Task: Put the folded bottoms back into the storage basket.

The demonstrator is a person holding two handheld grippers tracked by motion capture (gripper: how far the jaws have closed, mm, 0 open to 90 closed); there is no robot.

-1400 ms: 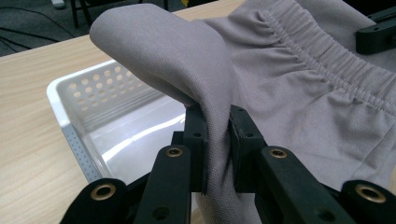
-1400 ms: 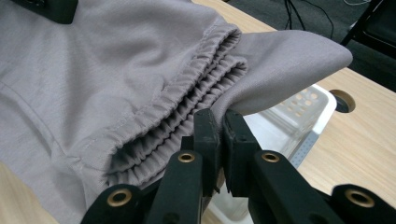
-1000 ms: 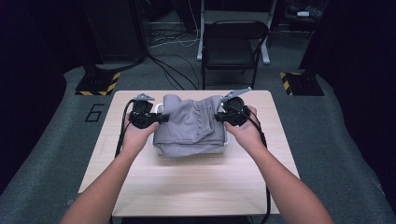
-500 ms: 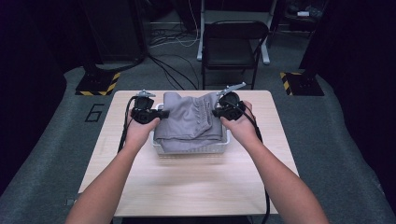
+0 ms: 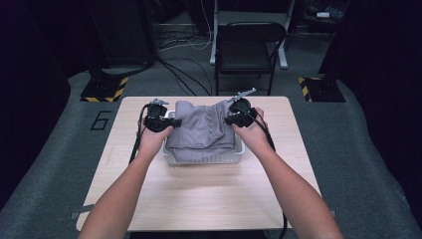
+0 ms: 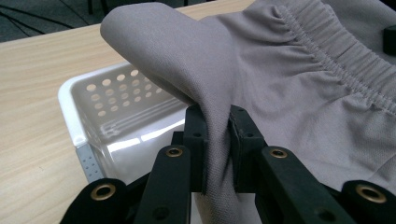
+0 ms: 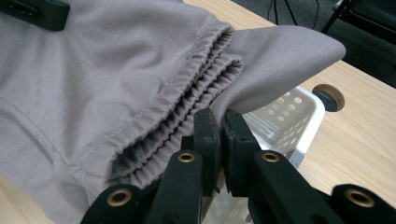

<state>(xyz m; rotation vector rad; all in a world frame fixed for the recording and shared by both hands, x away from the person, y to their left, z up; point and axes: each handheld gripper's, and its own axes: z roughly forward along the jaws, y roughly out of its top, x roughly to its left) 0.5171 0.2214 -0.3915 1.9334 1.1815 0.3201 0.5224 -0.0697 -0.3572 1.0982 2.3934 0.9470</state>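
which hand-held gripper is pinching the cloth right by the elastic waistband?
The right hand-held gripper: its jaws clamp the grey cloth beside the gathered waistband; the left one grips plain fabric.

Left gripper point(image 6: 217, 154): black linked jaws, brass-coloured rivets, black cable.
Right gripper point(image 7: 215, 149): same build.
Forearms point(image 5: 293, 194): bare, no sleeves seen.
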